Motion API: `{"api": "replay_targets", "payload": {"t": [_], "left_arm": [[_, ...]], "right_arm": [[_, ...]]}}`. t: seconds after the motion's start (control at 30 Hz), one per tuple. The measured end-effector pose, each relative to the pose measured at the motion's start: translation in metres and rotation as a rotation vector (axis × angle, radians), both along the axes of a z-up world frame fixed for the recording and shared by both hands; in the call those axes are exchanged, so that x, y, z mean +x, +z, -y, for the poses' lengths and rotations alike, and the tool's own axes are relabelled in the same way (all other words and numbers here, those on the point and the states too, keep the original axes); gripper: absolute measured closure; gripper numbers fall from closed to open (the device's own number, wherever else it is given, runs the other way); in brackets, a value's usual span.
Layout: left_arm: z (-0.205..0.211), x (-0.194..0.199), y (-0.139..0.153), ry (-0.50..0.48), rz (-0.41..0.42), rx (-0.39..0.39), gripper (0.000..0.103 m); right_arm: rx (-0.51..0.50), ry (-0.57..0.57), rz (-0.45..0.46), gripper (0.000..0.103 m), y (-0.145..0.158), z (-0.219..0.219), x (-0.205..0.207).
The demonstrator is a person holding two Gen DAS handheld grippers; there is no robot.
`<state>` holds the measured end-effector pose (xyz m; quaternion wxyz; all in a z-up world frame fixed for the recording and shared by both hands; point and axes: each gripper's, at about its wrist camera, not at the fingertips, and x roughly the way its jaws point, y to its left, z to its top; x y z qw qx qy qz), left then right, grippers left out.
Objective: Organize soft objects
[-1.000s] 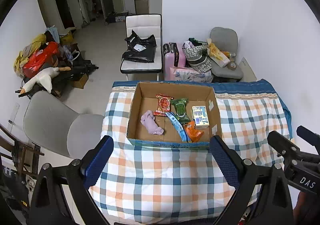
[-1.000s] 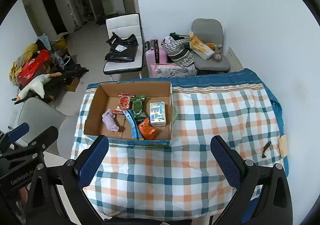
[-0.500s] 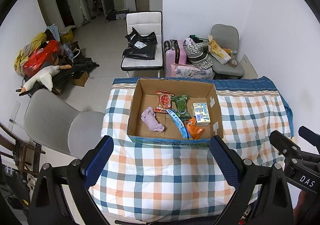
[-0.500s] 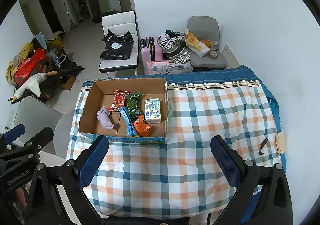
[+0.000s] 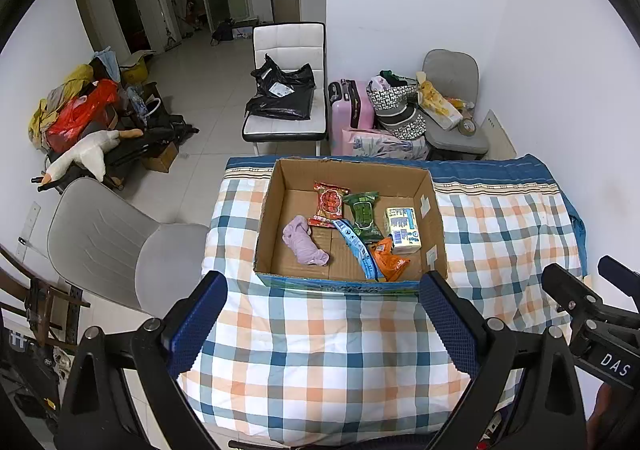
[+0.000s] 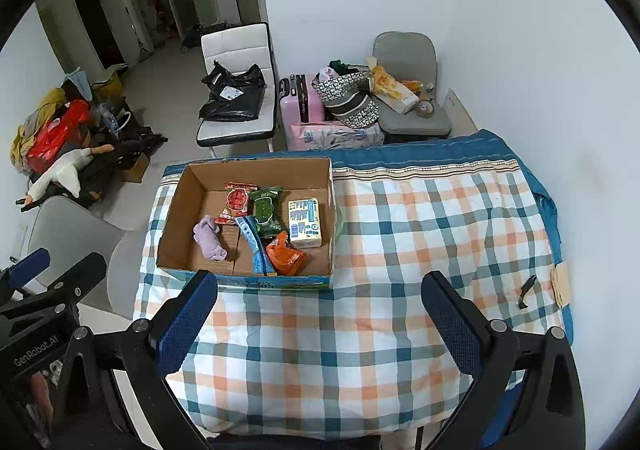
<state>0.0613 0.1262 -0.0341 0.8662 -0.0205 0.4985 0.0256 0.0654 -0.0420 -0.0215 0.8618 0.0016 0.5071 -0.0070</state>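
Observation:
An open cardboard box (image 5: 276,218) (image 6: 176,218) stands on the plaid-covered table (image 5: 320,350) (image 6: 400,250). It holds a lilac cloth (image 5: 302,246) (image 6: 209,238), a red packet (image 5: 330,202) (image 6: 236,202), a green packet (image 5: 363,214) (image 6: 266,210), a blue packet (image 5: 356,246) (image 6: 254,246), an orange packet (image 5: 388,262) (image 6: 286,260) and a white tissue pack (image 5: 404,230) (image 6: 305,224). My left gripper (image 5: 324,326) is open and empty, high above the near table edge. My right gripper (image 6: 320,326) is open and empty, to its right.
A grey chair (image 5: 108,246) stands left of the table. A white chair with black bags (image 5: 286,98), a pink suitcase (image 5: 352,114) and a loaded grey chair (image 5: 452,118) stand behind. A small black object (image 6: 526,290) lies near the table's right edge.
Both grippers have risen and drawn back slightly, so the table and box look a little smaller and lower. Nothing on the table has moved.

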Motion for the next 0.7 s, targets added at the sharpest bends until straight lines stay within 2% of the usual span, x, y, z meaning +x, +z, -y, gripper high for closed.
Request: {"api": "replay_targets", "payload": {"t": [0.7], "left_arm": [[-0.001, 0.0025, 0.0005, -0.002, 0.003, -0.001, 0.005]], "right_arm": [[0.001, 0.001, 0.001, 0.0, -0.0002, 0.0008, 0.0004]]}}
